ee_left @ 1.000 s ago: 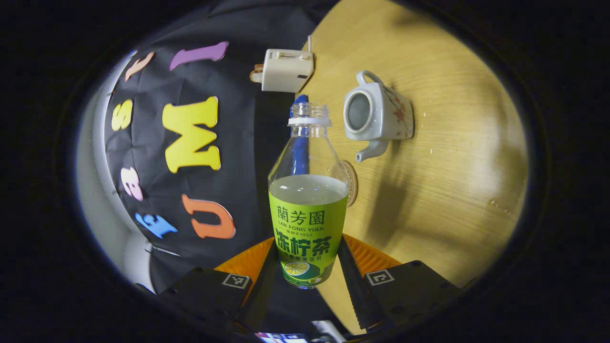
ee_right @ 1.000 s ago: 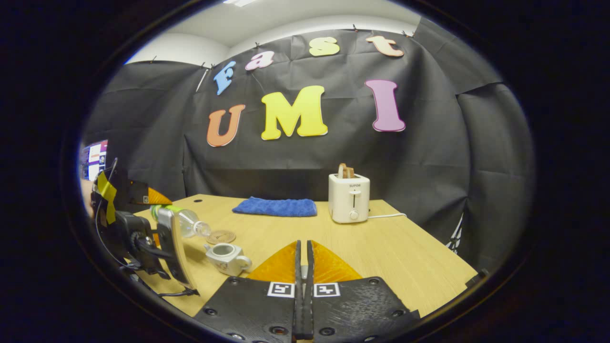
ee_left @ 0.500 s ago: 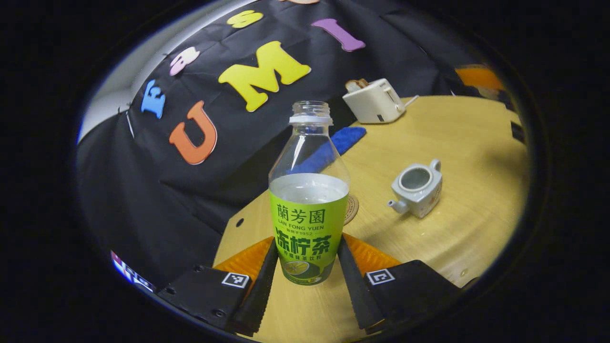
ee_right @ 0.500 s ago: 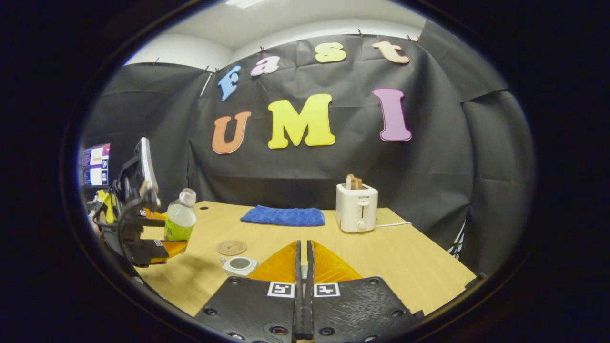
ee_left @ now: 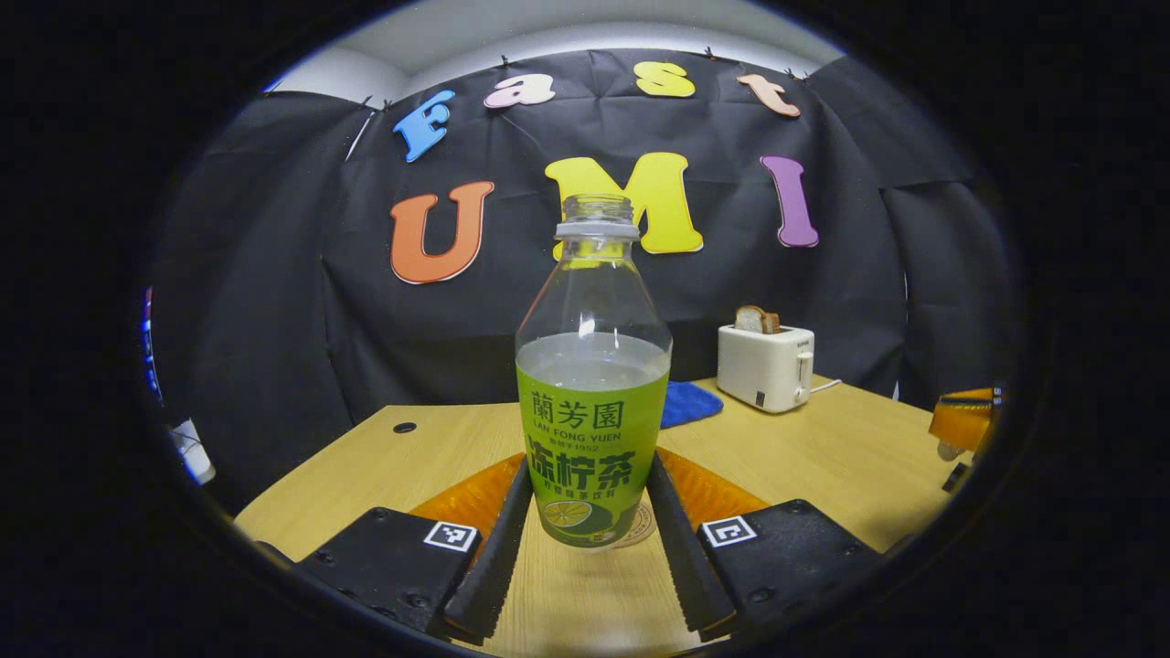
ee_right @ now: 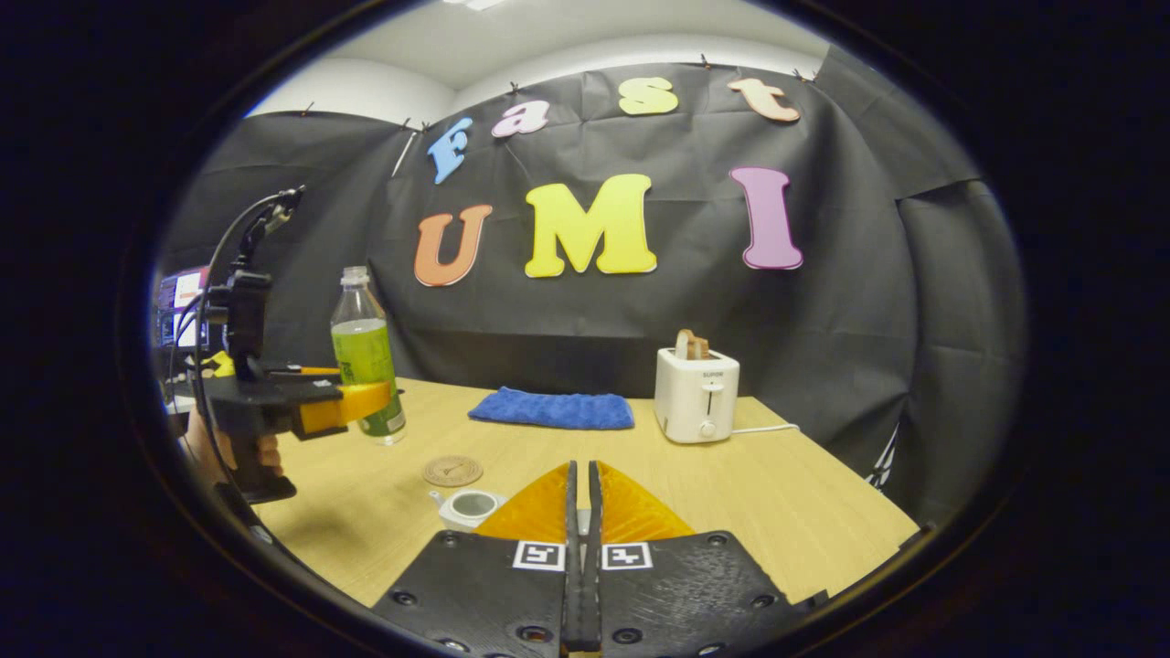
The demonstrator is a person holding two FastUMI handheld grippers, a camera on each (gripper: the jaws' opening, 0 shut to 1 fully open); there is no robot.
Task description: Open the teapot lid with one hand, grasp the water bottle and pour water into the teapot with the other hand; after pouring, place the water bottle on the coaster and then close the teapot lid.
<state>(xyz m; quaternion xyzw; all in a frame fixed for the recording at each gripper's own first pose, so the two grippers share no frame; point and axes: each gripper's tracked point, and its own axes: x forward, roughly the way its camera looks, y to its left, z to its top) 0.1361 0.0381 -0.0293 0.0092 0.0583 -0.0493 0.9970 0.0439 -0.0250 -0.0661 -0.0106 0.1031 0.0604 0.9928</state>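
Left gripper view: the left tool (ee_left: 585,525) clamps the water bottle (ee_left: 592,393) low on its green label, one finger pressing each side. The bottle stands upright, long axis vertical, cap off, clear above the label and about half full. Just behind and below its base an edge of the round coaster (ee_left: 640,530) peeks out, lying flat on the tabletop (ee_left: 859,466). Whether the base already touches the coaster cannot be told here. Beyond the bottle to the right stand a blue cloth (ee_left: 687,403) and a white toaster (ee_left: 766,366).

Right gripper view: the bottle (ee_right: 367,361) hangs above the tabletop, back and to the left of the coaster (ee_right: 452,471), so the coming move is judged to be a short carry forward and right, then straight down. The left tool (ee_right: 352,402), with a hand (ee_right: 260,452) on its grip, is by far the nearer one to the coaster. The teapot (ee_right: 471,505) sits just in front of the coaster, mouth open, lid off. The right tool (ee_right: 581,512) has its fingers drawn almost together; whether the lid is pinched between them cannot be told.
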